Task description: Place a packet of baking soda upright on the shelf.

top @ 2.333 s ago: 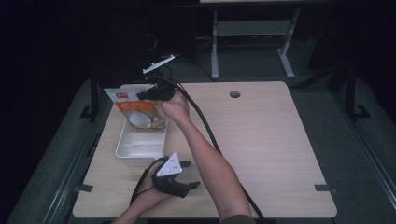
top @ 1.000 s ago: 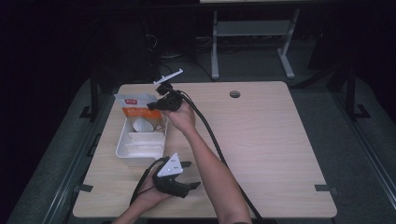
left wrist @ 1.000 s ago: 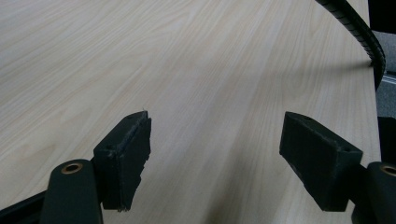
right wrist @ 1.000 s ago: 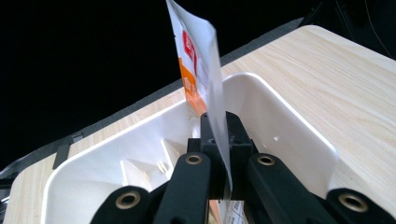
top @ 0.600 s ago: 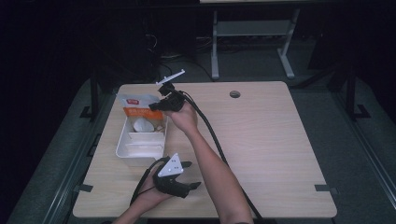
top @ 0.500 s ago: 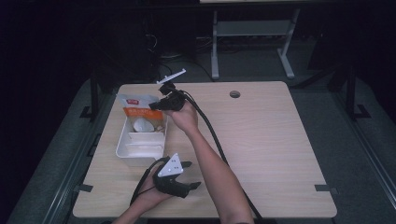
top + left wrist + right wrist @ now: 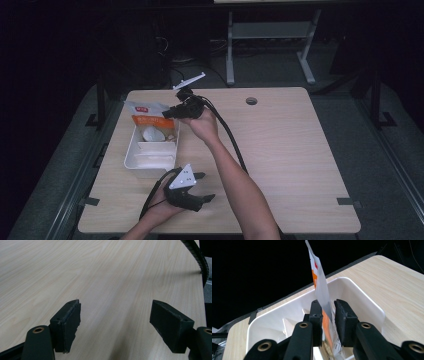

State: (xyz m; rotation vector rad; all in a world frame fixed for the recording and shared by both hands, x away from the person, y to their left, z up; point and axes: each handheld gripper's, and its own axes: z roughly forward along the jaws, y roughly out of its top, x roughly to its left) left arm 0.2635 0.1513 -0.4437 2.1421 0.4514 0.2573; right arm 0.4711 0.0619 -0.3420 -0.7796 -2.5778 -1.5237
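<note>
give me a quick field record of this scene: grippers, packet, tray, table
right gripper: over the tray's far end, jaws just been opening, packet between them with a gap at one pad
left gripper: open, nothing between the jaws, low over bare table
packet: white and orange, standing on edge in the tray's far end
tray: white, divided, at the table's left side; other white items inside, too small to tell
table: light wood, a round hole near the far edge

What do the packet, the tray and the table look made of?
Packet: thin glossy plastic film, printed orange and white; it stands as a flexible sheet. Tray: white moulded plastic, smooth rounded rim. Table: pale wood-grain surface, matte, probably laminate.
</note>
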